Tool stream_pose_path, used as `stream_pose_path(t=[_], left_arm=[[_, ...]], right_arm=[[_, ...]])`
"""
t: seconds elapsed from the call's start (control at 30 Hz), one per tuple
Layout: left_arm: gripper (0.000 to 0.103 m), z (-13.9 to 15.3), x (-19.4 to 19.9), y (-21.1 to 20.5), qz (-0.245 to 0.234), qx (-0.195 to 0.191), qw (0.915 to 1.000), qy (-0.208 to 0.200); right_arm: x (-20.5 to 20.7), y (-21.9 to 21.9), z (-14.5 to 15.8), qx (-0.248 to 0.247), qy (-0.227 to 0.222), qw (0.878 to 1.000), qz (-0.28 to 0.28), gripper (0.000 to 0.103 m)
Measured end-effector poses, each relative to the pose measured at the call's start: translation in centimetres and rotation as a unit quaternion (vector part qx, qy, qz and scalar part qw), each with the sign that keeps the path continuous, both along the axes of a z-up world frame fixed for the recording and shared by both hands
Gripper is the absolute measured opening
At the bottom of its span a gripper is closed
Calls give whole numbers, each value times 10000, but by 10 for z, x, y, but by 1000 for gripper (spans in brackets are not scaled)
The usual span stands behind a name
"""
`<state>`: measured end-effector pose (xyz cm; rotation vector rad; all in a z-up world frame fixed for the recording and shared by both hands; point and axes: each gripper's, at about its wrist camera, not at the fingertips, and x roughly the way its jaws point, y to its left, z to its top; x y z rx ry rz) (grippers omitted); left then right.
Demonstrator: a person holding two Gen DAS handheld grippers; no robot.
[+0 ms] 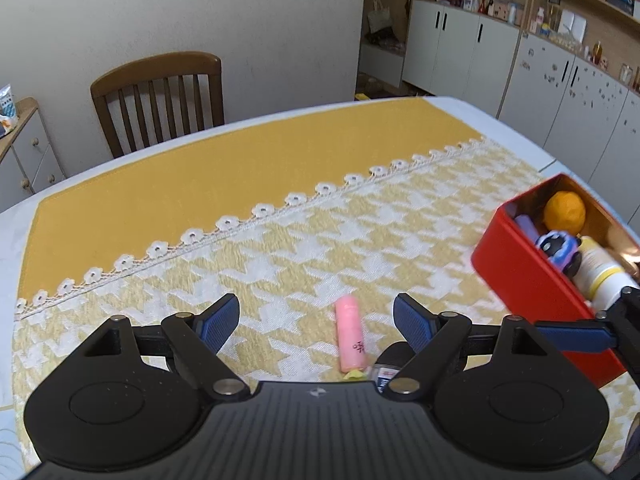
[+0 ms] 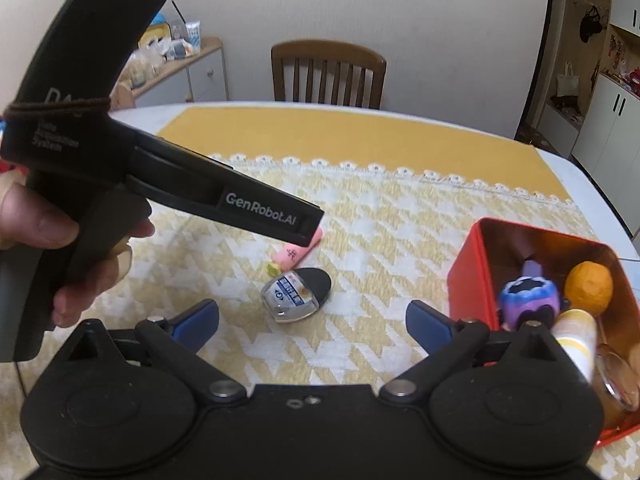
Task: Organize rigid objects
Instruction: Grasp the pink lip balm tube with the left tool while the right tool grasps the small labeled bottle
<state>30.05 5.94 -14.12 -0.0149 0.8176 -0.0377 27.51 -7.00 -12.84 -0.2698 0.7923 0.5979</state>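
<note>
Rigid objects are mostly gathered in the red tin (image 2: pixel 468 280) at the table's right side, where an orange (image 2: pixel 590 288), a purple toy (image 2: pixel 528 298) and a white-and-yellow bottle (image 2: pixel 576 340) sit packed together, while a pink tube (image 1: pixel 351 332) and a clear black-capped container (image 2: pixel 294 296) lie loose and just beside each other on the cloth, probably next to go in. Both the left gripper (image 1: pixel 316 320) and the right gripper (image 2: pixel 312 320) hang above these two with jaws spread wide and empty, apparently lining up a pick. Underneath lies a yellow houndstooth tablecloth (image 1: pixel 280 256) with a lace strip, with a wooden chair (image 1: pixel 160 96) at the wall and white cabinets (image 1: pixel 460 52) beyond.
</note>
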Motion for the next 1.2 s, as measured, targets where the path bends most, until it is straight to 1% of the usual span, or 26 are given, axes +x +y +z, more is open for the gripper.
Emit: stream_pose_path(t=[0.13, 0.2, 0.23, 0.27, 0.3, 0.37, 0.43, 0.57, 0.63, 0.73, 0.8, 0.83, 0.87, 0.93, 1.2], left_arm=[[84, -11, 4, -2, -89, 81, 9999, 63], [84, -14, 6, -3, -125, 102, 9998, 72], [82, -16, 6, -4, -152, 104, 9998, 64], [77, -17, 6, -5, -186, 105, 9998, 59], [74, -18, 7, -5, -212, 103, 9997, 67], [63, -21, 8, -7, -246, 114, 9996, 102], [59, -24, 7, -8, -272, 137, 9995, 103], [43, -29, 7, -8, -321, 154, 9993, 133], [41, -31, 7, -9, -356, 183, 9991, 133], [33, -34, 5, -10, -407, 173, 9990, 91], [29, -34, 4, -11, -453, 157, 9988, 69], [23, -34, 4, -11, -482, 133, 9987, 62], [21, -34, 4, -10, -490, 92, 9987, 69], [16, -33, 5, -7, -470, 13, 9989, 76], [16, -30, 3, 10, -227, -199, 9995, 104]], right_arm=[[8, 10, -15, -156, 57, 9999, 11, 91], [10, 15, -22, -204, 79, 9997, 72, 87], [11, 17, -24, -231, 87, 9996, 104, 85], [11, 19, -26, -258, 105, 9995, 126, 82], [13, 21, -28, -267, 132, 9994, 148, 79], [14, 25, -31, -256, 163, 9994, 176, 77], [14, 29, -33, -256, 149, 9993, 222, 75], [16, 37, -37, -300, 103, 9991, 279, 70], [17, 40, -40, -314, 108, 9990, 284, 66], [17, 42, -42, -276, 87, 9992, 261, 65], [17, 42, -42, -255, 82, 9993, 262, 57], [16, 43, -42, -258, 68, 9993, 280, 55], [15, 43, -42, -266, 54, 9992, 303, 50], [15, 42, -41, -269, 54, 9991, 314, 48], [18, 38, -40, -242, 80, 9994, 232, 48]])
